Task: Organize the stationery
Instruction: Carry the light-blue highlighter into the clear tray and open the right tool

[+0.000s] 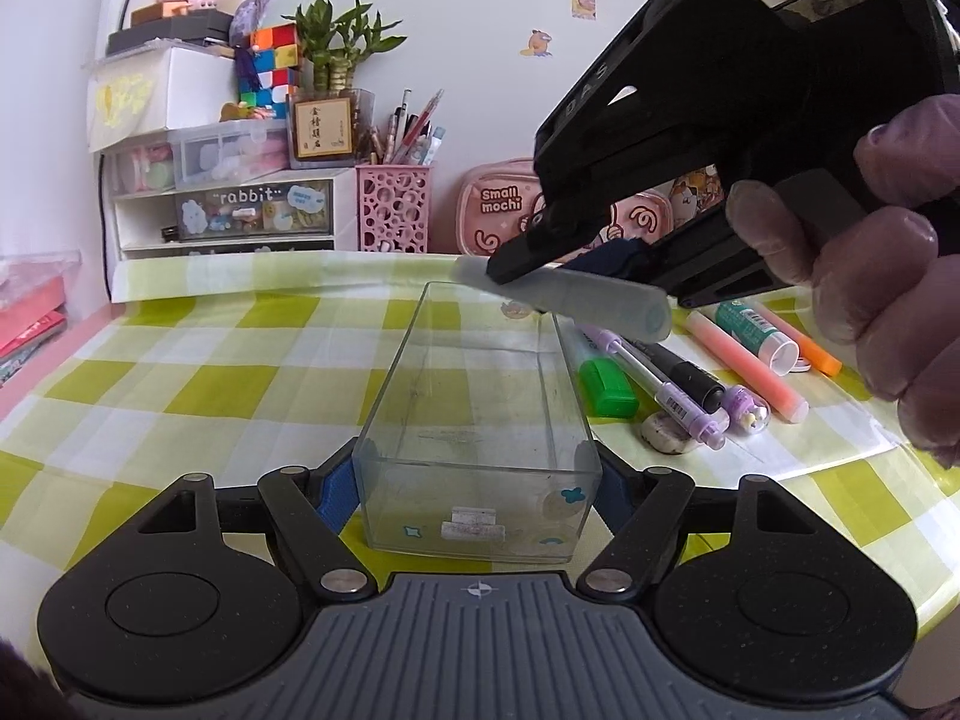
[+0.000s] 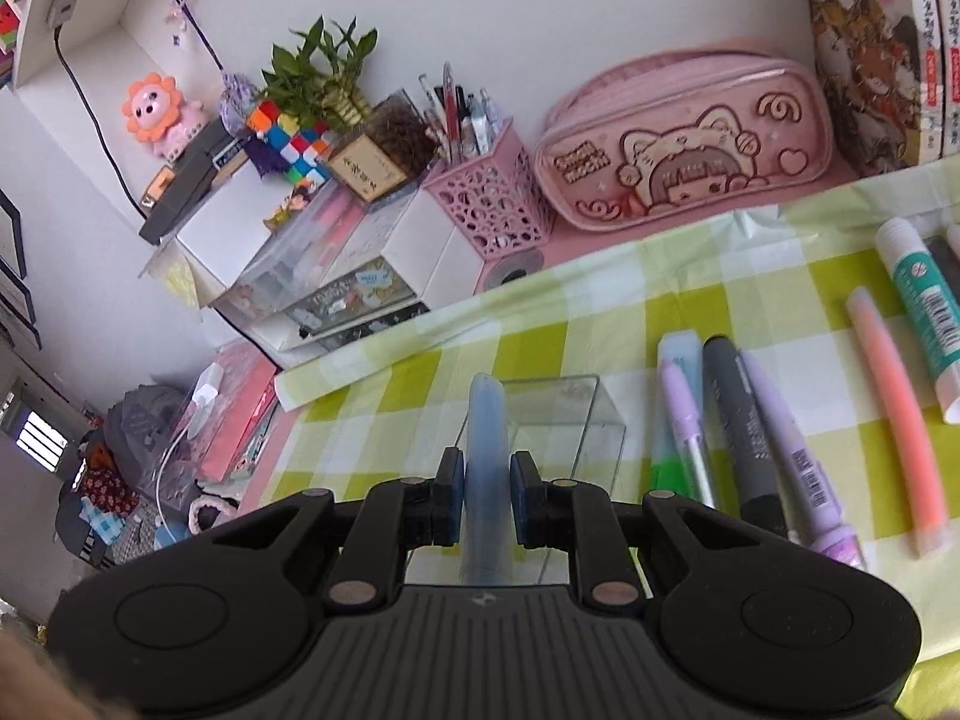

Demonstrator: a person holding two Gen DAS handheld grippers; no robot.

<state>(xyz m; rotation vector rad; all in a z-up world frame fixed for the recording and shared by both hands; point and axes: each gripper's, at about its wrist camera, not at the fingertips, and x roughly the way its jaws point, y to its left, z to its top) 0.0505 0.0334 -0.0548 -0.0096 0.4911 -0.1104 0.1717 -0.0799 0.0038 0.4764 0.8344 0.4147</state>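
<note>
Our left tongs point(image 1: 477, 489) are pinching the near end of a clear plastic box point(image 1: 480, 414), their blue pads pressed against its two side walls. The box sits on the counter point(image 1: 180, 372), on a green and white checked cloth, with its long side pointing away from us.

Our right tongs point(image 2: 487, 495) are clamped on a pale blue marker point(image 2: 487, 450), which lies lengthwise between the pads. From the left wrist view, that marker point(image 1: 570, 297) hangs tilted in the air above the far right corner of the box, apart from its rim.

Just beside the box on its right, more stationery lies loose on the cloth: a green highlighter point(image 1: 607, 389), a purple pen point(image 1: 660, 387), a black marker point(image 1: 690, 378), a coral highlighter point(image 1: 747, 367) and a glue stick point(image 1: 759, 333). Further back, against the wall, stand a pink pen cup point(image 1: 393, 210) and a pink pencil case point(image 2: 684, 141).
</note>
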